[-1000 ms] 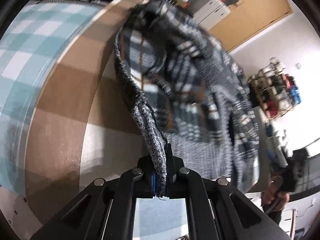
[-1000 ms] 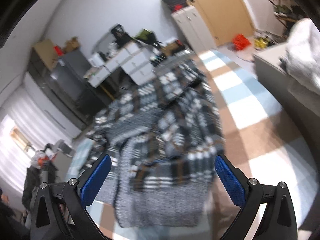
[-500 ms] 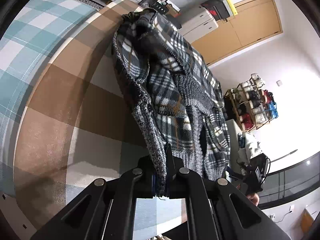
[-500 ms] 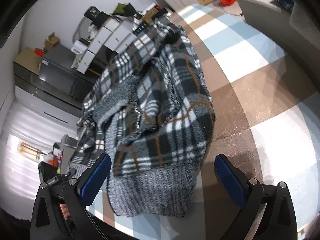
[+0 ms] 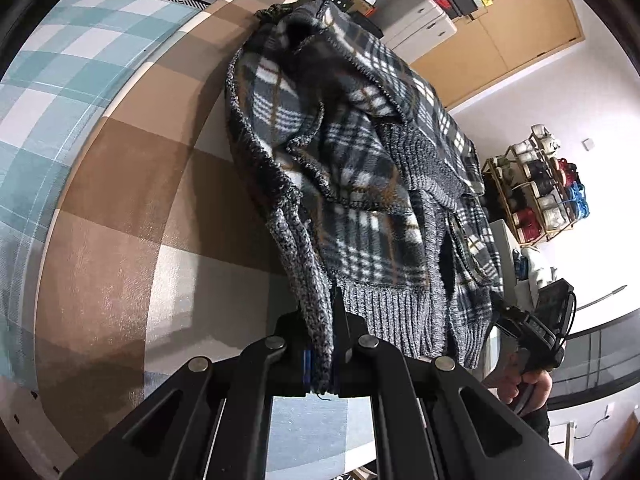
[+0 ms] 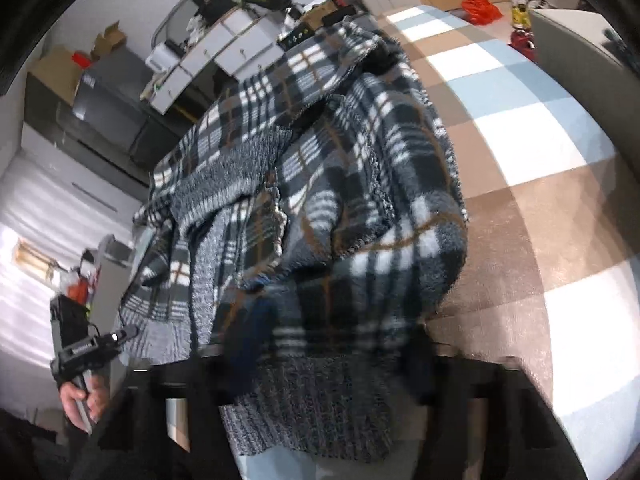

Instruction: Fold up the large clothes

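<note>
My left gripper [image 5: 320,344] is clamped on the grey ribbed hem of the plaid jacket [image 5: 360,184], its 2 jaws pressed together with the knit edge running up between them; the jacket lies bunched on the checked rug [image 5: 112,184], folds piled toward the far end near the white drawers [image 5: 420,28] and the wooden doors [image 5: 516,32]; in the right wrist view my right gripper [image 6: 328,356] is closing, its 2 blurred fingers [image 6: 248,344] on either side of the near hem, cloth between them, though I cannot tell whether the pads press yet; the heaped fleece fills that view and hides most of the jaws; a shelf of spools [image 5: 540,184] stands at the right of the left view, and a red bag [image 6: 480,6] lies on the floor beyond the rug; my right hand [image 5: 528,388] shows past the hem, my left hand [image 6: 82,400] in the other view.
</note>
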`<move>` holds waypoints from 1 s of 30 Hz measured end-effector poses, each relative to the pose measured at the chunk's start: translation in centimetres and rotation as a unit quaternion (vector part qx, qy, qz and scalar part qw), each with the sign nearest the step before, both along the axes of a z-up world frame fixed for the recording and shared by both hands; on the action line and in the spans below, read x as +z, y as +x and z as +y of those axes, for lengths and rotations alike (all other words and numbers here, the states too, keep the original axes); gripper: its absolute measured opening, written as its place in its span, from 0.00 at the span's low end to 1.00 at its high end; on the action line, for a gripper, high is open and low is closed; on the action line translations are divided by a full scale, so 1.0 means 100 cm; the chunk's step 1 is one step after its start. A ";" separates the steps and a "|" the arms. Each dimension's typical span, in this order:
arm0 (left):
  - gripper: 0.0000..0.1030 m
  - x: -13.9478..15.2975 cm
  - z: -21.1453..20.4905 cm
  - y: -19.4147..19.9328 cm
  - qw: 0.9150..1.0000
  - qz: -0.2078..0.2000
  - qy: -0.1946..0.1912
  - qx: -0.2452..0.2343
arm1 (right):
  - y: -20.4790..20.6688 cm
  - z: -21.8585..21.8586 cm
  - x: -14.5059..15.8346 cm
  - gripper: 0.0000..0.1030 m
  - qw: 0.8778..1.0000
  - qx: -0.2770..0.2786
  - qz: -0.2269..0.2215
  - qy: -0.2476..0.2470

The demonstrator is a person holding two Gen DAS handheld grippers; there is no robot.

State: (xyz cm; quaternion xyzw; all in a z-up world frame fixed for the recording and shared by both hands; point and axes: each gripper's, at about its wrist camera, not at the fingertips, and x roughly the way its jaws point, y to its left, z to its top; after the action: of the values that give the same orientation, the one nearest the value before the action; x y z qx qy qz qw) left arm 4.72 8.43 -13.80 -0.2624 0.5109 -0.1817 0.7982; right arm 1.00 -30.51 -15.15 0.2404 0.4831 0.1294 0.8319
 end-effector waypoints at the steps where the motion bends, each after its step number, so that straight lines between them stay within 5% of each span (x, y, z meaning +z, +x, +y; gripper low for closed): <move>1: 0.02 0.000 0.000 0.001 1.000 0.001 0.003 0.001 | 0.001 0.001 -0.001 0.32 1.000 0.004 0.002 -0.003; 5: 0.02 -0.004 0.001 0.004 1.000 0.016 0.014 0.001 | 0.001 -0.002 -0.002 0.13 1.000 0.008 0.001 0.002; 8: 0.10 -0.007 0.002 0.007 0.999 0.032 0.026 0.004 | -0.002 -0.005 0.002 0.12 1.000 0.006 -0.014 0.009; 12: 0.44 -0.003 -0.005 0.006 1.000 0.015 0.005 -0.019 | -0.006 -0.009 0.004 0.11 0.999 0.000 -0.027 0.035; 15: 0.50 0.000 -0.015 0.004 0.999 0.002 0.028 -0.027 | -0.009 -0.012 0.002 0.12 0.998 0.003 -0.029 0.048; 19: 0.44 -0.001 -0.013 0.006 0.999 -0.004 0.022 -0.027 | -0.005 -0.014 -0.017 0.15 0.997 0.026 0.021 0.075; 20: 0.35 -0.003 -0.010 0.008 1.000 0.001 0.018 -0.024 | -0.005 -0.016 -0.018 0.15 0.996 0.021 0.018 0.084; 21: 0.13 -0.005 -0.009 0.010 1.000 0.009 0.017 -0.023 | -0.004 -0.016 -0.019 0.16 0.995 0.023 0.024 0.091; 22: 0.03 -0.011 -0.005 0.014 0.999 0.025 0.012 -0.019 | -0.002 -0.016 -0.019 0.17 0.994 0.026 0.028 0.099; 27: 0.02 -0.014 0.006 0.016 0.999 0.040 -0.018 -0.009 | 0.003 -0.014 -0.023 0.38 0.987 0.040 0.024 0.155; 28: 0.02 -0.013 0.005 0.016 0.999 0.038 -0.014 -0.009 | 0.003 -0.012 -0.022 0.37 0.988 0.040 0.022 0.150; 30: 0.02 -0.011 0.005 0.014 0.999 0.034 -0.013 -0.008 | 0.002 -0.009 -0.019 0.16 0.993 0.032 0.022 0.116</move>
State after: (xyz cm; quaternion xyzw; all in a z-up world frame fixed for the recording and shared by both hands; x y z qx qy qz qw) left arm 6.10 8.95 -14.91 -0.2748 0.5374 -0.1852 0.7755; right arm 1.16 -31.39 -17.05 0.3226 0.4907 0.2053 0.7829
